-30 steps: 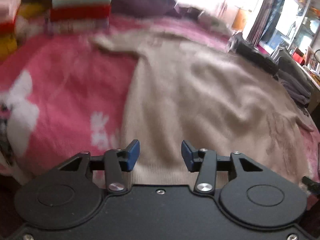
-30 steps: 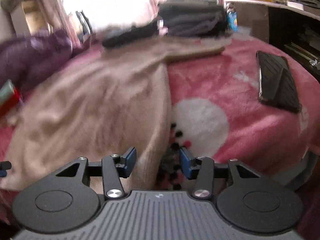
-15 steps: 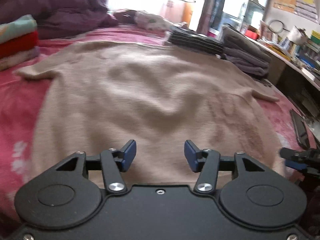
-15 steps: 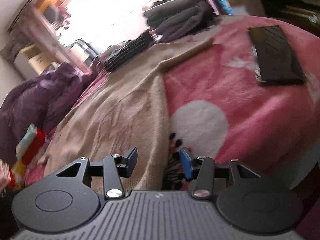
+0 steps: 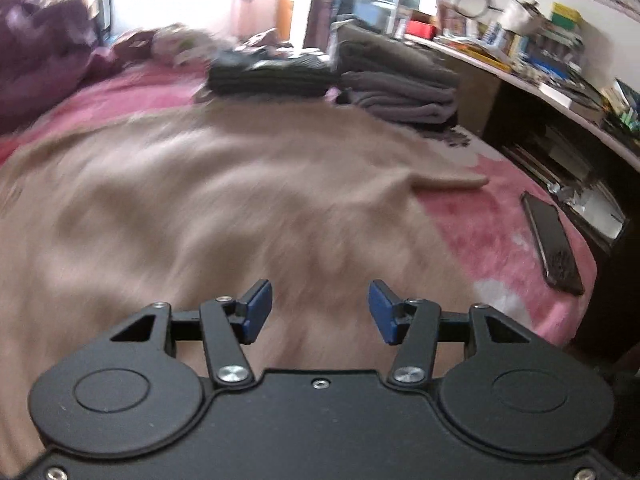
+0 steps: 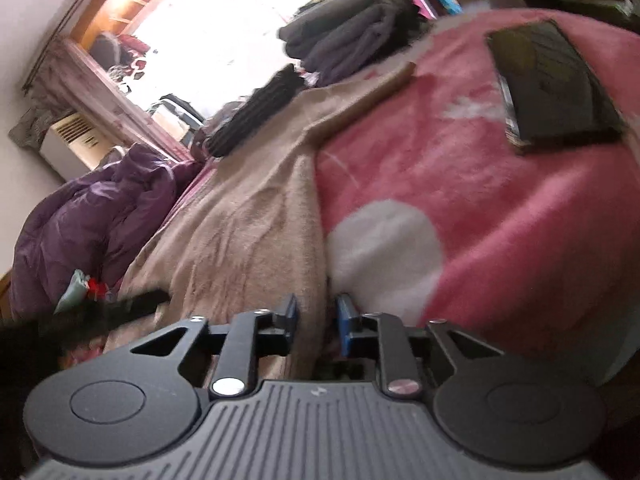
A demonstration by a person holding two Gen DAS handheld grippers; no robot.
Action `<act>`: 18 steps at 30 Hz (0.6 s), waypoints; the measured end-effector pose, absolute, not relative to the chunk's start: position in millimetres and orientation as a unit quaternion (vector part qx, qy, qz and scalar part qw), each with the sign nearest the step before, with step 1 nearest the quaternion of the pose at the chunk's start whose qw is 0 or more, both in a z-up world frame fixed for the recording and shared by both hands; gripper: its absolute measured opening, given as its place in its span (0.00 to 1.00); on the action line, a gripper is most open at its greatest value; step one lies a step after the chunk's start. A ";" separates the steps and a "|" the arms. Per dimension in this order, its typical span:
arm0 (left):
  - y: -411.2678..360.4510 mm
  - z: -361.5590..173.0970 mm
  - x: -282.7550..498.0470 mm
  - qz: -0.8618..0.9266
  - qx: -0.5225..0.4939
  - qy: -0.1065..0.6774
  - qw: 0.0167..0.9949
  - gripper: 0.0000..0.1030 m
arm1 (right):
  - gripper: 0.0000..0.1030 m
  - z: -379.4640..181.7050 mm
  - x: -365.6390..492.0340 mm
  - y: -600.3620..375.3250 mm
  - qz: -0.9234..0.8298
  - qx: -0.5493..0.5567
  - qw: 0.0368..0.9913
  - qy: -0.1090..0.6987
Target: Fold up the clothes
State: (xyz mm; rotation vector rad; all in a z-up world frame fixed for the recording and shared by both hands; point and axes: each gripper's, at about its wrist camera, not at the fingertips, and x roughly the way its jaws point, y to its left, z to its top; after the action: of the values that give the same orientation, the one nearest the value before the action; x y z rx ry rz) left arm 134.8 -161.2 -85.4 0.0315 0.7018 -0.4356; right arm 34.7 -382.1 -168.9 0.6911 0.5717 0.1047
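A beige sweater [image 5: 224, 208] is spread on the bed [image 6: 500, 208]. The left hand-held gripper [image 5: 320, 310] is held wide open above it; the right hand-held gripper [image 6: 316, 320] is narrowed around its edge.

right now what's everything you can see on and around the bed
sweater: one, beige, spread flat on the blanket
blanket: one, pink with white patches, covers the bed
folded clothes: two stacks, dark grey and black, far end of the bed
phone: one, black, on the blanket right of the sweater
purple bedding: one heap, far left
desk clutter: books and items, right side
left gripper: fingers open over the sweater
right gripper: fingers closing at the sweater's edge
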 end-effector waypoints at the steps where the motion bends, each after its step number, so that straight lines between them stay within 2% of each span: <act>1: -171.3 -81.6 142.0 -0.214 0.025 0.338 0.916 0.51 | 0.27 -168.4 36.6 -379.8 0.052 0.327 0.903 0.274; 7: -237.1 -69.9 186.4 -0.224 0.124 0.314 0.914 0.51 | 0.28 -165.5 47.2 -368.1 0.050 0.290 0.918 0.266; 18: -343.5 -110.8 210.6 -0.209 0.364 0.290 0.860 0.51 | 0.30 -170.0 49.1 -362.4 0.042 0.291 0.922 0.252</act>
State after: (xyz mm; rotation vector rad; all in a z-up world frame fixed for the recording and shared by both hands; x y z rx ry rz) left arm 210.6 -343.5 -110.8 0.7647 0.6097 -0.4394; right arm 49.1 -362.4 -170.0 0.5978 0.5179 0.0863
